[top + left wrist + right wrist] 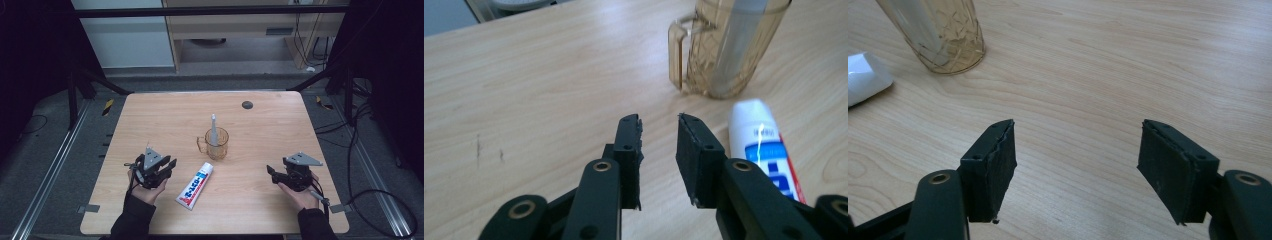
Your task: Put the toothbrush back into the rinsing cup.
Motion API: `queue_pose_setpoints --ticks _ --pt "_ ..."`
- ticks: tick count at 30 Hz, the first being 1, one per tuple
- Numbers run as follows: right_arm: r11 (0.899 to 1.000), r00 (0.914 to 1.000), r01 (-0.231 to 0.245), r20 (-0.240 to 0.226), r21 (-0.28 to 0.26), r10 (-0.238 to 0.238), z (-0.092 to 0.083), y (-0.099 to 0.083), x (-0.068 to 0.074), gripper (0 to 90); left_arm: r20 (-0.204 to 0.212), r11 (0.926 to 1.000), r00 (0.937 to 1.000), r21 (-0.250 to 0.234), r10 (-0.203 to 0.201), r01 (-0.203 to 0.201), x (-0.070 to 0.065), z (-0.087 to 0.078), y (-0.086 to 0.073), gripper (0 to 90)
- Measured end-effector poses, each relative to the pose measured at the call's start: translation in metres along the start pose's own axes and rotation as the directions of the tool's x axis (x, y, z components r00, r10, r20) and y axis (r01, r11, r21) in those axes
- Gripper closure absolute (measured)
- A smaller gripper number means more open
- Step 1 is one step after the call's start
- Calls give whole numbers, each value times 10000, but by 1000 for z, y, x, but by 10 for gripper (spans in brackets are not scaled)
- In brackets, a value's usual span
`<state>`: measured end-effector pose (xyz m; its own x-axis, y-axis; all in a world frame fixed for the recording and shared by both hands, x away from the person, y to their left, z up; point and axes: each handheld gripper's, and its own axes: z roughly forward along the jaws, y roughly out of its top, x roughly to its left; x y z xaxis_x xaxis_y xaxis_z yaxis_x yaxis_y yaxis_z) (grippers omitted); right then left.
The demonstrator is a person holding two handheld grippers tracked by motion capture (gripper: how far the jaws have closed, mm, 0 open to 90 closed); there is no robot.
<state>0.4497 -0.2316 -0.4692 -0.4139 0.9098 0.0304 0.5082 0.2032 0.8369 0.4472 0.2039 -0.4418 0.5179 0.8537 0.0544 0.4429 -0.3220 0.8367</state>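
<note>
The toothpaste tube [195, 185] is lying flat on the tabletop [260, 130], untouched, its white cap end pointing toward the cup and its crimped end toward the person, so the work on it is looking barely begun. Starting at the left, the left tongs [171, 165] are sitting in the person's left hand [145, 192] just beside the tube, aiming toward it and the cup; in the left gripper view the left tongs [659, 131] are standing with a narrow gap between the pads and nothing in that gap, and the tube's cap [751, 117] is resting off to the right of the right-hand pad, not between the two. Next along, behind the tube's cap, the amber cup [216, 144] with a handle is standing upright near the middle of the tabletop, and a toothbrush [213, 129] is standing in it, handle end up. Further right, well apart from the tube, the right tongs [270, 172] are hovering over bare wood in the right hand [300, 197]; in the right gripper view the right tongs [1078, 150] are standing wide with nothing between them, the cup's base [945, 37] showing far off. As far as I can judge, nothing is gripped yet: the grasp on the tube, any lift, and any handling of the cap are all remaining.
</note>
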Motion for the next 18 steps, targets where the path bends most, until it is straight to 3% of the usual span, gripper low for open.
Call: queue_pose_setpoints --ticks 7,10,18 --pt "9998 9989 160 -432 116 -155 1 3 10 353 253 9957 9996 921 -150 126 -5 8 -16 783" --pt "9993 9979 358 -550 141 -350 2 3 14 363 385 9931 9993 1166 41 -86 -8 12 -17 810" --pt "9988 9959 387 -831 303 -361 4 3 21 390 1039 9775 9939 2031 362 -568 -20 25 -25 881"
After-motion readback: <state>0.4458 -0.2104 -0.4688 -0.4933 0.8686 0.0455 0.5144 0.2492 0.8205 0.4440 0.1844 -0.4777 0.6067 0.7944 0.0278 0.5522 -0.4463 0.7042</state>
